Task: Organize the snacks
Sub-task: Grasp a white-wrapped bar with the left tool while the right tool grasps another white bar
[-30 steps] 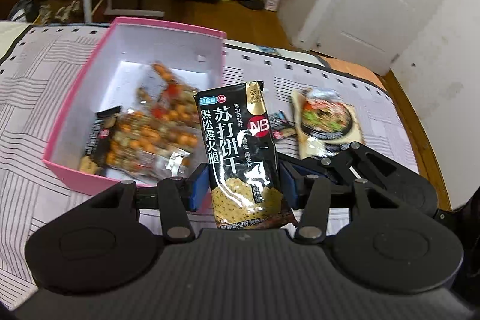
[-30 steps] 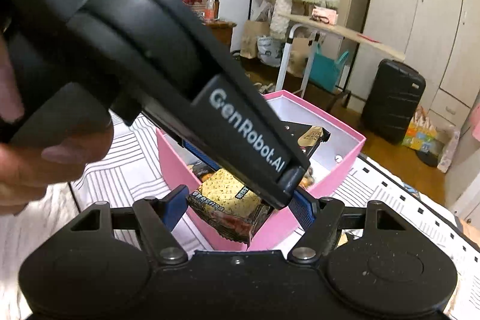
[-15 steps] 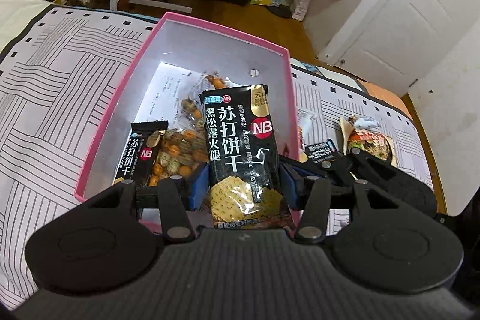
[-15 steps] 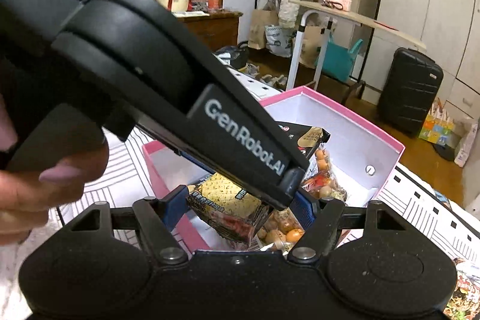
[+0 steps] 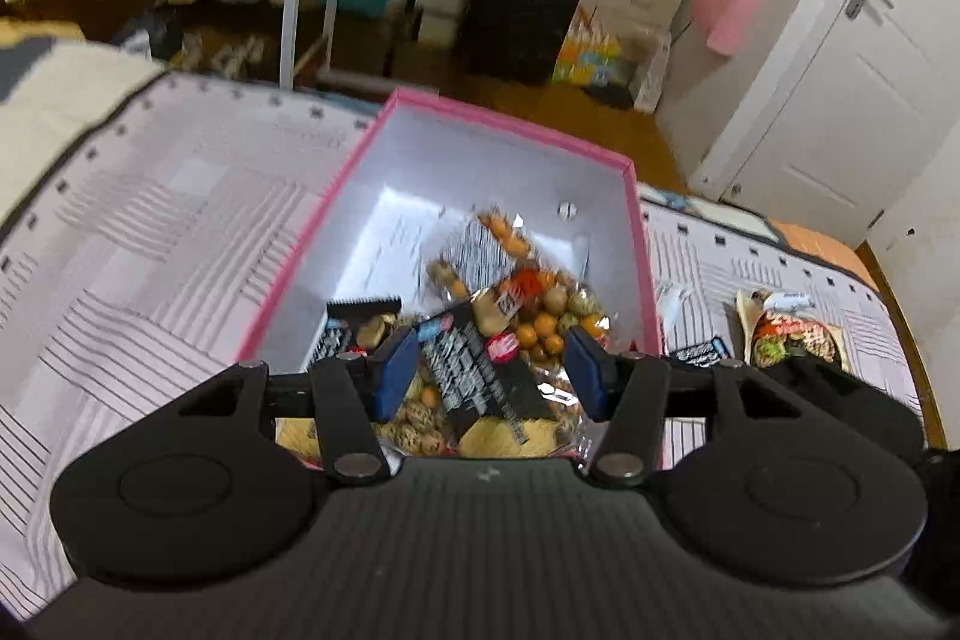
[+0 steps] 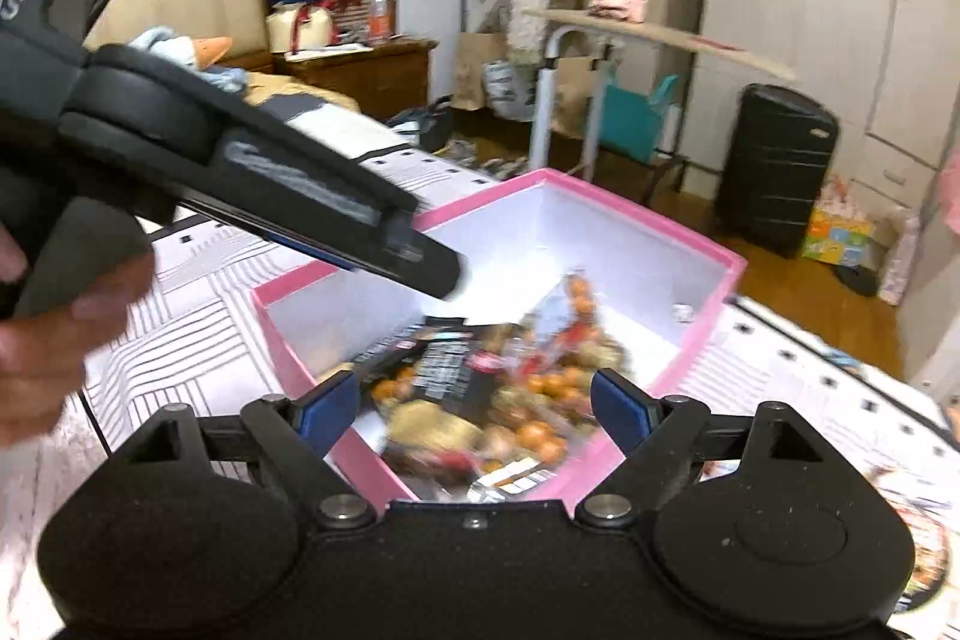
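Note:
The pink box [image 5: 504,119] with white walls sits on the striped bed cover. Inside lie a clear bag of orange and brown nut snacks [image 5: 543,316], a black cracker packet [image 5: 480,379] and a second black packet [image 5: 354,325]. My left gripper [image 5: 489,370] hovers over the box's near end, its jaws opening. The black cracker packet lies below them, free of the pads. In the right wrist view the left gripper [image 6: 438,274] reaches over the box [image 6: 630,211] from the left. My right gripper [image 6: 474,409] hangs over the near corner, its jaws opening, nothing gripped.
On the bed right of the box lie a noodle-print snack bag [image 5: 792,340] and a small dark packet [image 5: 699,355]. A hand [image 6: 54,340] holds the left gripper. Beyond the bed stand a black suitcase [image 5: 528,4], a folding table [image 6: 654,34] and a white door [image 5: 840,88].
The left gripper has let go of the black cracker packet, which now lies in the box. The right gripper's jaws stand wider. The left gripper has drawn back and up in the right view.

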`<state>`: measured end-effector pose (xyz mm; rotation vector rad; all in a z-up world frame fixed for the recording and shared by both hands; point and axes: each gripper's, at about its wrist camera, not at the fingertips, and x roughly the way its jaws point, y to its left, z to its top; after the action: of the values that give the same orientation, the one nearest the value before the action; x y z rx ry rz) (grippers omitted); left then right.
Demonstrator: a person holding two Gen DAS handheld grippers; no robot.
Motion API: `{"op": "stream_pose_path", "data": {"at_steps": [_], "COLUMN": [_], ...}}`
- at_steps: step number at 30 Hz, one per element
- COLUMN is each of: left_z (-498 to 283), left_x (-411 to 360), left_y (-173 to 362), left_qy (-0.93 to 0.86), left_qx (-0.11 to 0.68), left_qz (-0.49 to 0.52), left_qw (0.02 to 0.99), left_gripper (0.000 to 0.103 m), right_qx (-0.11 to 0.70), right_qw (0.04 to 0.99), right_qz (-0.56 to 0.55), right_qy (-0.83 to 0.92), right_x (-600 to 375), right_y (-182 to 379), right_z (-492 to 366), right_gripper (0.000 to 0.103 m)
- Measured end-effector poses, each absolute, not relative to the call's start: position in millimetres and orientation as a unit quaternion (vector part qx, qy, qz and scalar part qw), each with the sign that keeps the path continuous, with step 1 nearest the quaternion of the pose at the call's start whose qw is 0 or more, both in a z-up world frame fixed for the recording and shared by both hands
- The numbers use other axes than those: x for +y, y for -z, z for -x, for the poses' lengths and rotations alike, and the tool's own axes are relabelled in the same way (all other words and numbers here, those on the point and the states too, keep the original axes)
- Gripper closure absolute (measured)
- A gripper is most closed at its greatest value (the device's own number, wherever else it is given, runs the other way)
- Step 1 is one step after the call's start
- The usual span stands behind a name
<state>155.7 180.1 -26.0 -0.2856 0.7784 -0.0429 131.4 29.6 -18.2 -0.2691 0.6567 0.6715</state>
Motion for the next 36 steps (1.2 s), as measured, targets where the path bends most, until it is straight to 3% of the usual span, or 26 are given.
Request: {"op": "stream_pose_path", "data": {"at_steps": [12, 21, 28, 31, 32, 36], "left_z": [-116, -119, -164, -193, -201, -240], "left_x": [124, 32, -9, -20, -22, -36], "left_y": [-25, 2, 39, 56, 62, 91], "left_qy": [0.131, 0.181, 0.155, 0.141, 0.135, 0.109], "left_qx": [0.377, 0.406, 0.393, 0.402, 0.408, 0.445], "left_qz": [0.076, -0.003, -0.047, -0.057, -0.059, -0.079], "left_qw": [0.914, 0.896, 0.905, 0.903, 0.901, 0.885], "left_gripper": [0.05, 0.05, 0.05, 0.05, 0.05, 0.052], "right_qx": [0.4, 0.484, 0.499, 0.501, 0.5, 0.468], "right_qw": [0.871, 0.844, 0.841, 0.841, 0.841, 0.861], "right_qz": [0.103, 0.025, 0.011, 0.02, 0.021, 0.023], "right_qy": [-0.267, -0.231, -0.21, -0.203, -0.204, -0.197], "right_x": [-83, -137, -140, -136, -135, -139], "right_y": [-17, 48, 97, 116, 121, 127], "right_z": [-102, -98, -100, -101, -103, -115], "right_gripper": [0.016, 0.021, 0.026, 0.04, 0.054, 0.063]}}
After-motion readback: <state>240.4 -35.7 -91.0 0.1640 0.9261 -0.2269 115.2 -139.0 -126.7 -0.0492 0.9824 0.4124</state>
